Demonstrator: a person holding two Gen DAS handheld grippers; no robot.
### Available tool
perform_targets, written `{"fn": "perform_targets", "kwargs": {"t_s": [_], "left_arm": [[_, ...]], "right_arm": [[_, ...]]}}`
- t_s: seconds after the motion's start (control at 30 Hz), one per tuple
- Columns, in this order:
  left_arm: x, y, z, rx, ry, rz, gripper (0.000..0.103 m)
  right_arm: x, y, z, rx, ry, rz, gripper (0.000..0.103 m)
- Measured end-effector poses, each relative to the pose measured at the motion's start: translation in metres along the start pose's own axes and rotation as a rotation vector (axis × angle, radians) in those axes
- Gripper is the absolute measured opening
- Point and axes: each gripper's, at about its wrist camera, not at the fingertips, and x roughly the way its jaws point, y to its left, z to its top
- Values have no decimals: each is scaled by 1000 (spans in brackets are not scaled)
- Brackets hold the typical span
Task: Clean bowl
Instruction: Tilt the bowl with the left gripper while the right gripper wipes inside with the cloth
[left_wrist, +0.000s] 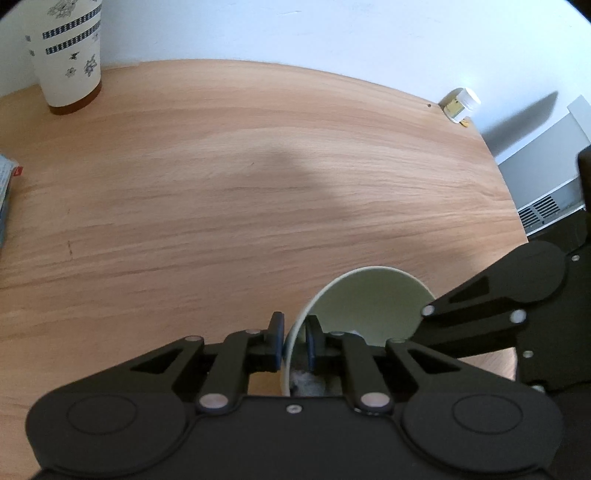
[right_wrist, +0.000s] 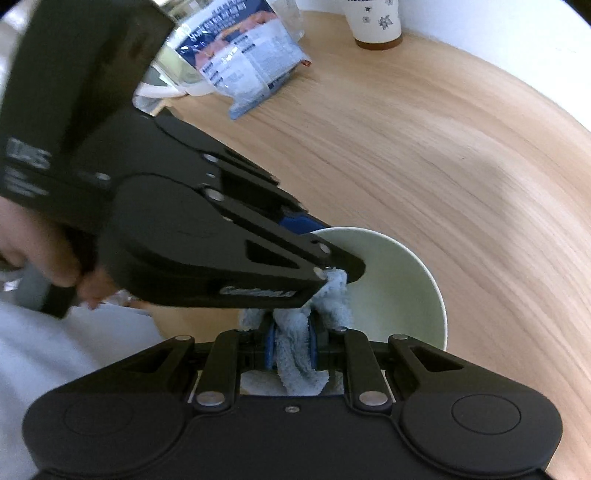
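Note:
A pale green bowl (left_wrist: 373, 302) (right_wrist: 399, 291) stands near the front edge of the wooden table (left_wrist: 240, 177). My left gripper (left_wrist: 294, 341) is shut on the bowl's left rim, one blue pad outside the wall and one inside. In the right wrist view my right gripper (right_wrist: 291, 349) is shut on a fluffy blue-grey cloth (right_wrist: 295, 354), which reaches into the bowl at its near left side. The left gripper's body (right_wrist: 221, 243) crosses that view from the left and hides part of the rim. A little of the cloth (left_wrist: 308, 382) shows low inside the bowl in the left wrist view.
A tall patterned paper cup (left_wrist: 68, 55) (right_wrist: 375, 22) stands at the back of the table. A blue-and-white plastic packet (right_wrist: 243, 55) and a white dish (right_wrist: 173, 79) lie at the back left. A small white jar (left_wrist: 461, 103) sits at the far right corner. A person's hand (right_wrist: 40, 254) grips the left tool.

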Motion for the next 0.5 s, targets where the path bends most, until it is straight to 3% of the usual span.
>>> {"fn": "perform_targets", "kwargs": {"t_s": [0.27, 0.5], "left_arm": [[0, 2, 1, -3, 10, -9, 10], [-15, 11, -1, -32, -1, -46, 11]], "right_arm": [[16, 13, 0, -66, 32, -155, 19], [1, 12, -4, -35, 2, -198, 20]]}}
